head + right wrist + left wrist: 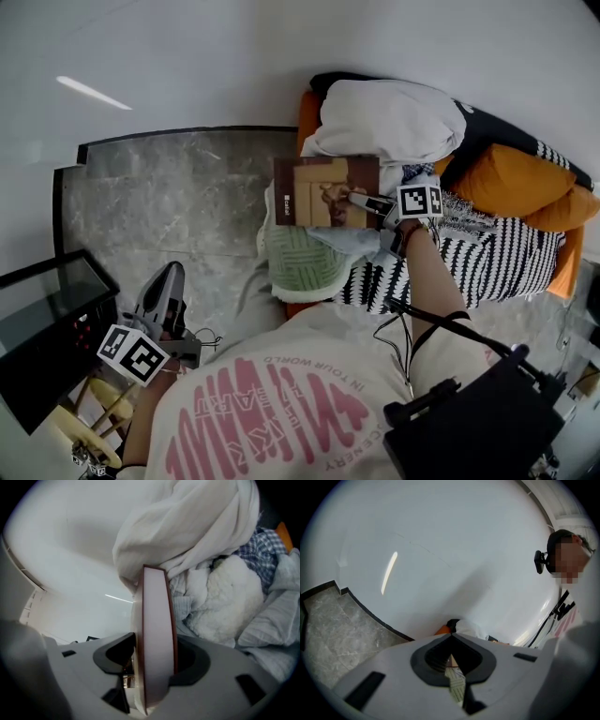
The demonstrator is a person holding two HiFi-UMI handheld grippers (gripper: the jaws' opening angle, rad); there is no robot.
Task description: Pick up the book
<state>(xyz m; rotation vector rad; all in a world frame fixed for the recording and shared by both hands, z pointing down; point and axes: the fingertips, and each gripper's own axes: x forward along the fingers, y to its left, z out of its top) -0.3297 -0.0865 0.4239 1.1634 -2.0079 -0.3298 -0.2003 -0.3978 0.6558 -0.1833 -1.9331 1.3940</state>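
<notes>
A book with a brown cover (323,192) lies flat in the head view, above the heap of bedding on the sofa. My right gripper (361,200) holds it by its right edge. In the right gripper view the book (157,639) stands edge-on, its pale page block between the jaws, and my right gripper (154,663) has a pad pressed on each cover. My left gripper (172,274) hangs low at the left over the marble floor, away from the book. In its own view my left gripper (452,660) is shut with nothing in it.
A white blanket (389,117) is piled behind the book on the orange sofa (307,112). A green patterned cloth (305,262) and a black-and-white striped throw (469,258) lie in front. An orange cushion (511,178) sits at the right. A black box (47,319) stands at the left on the grey marble floor (169,197).
</notes>
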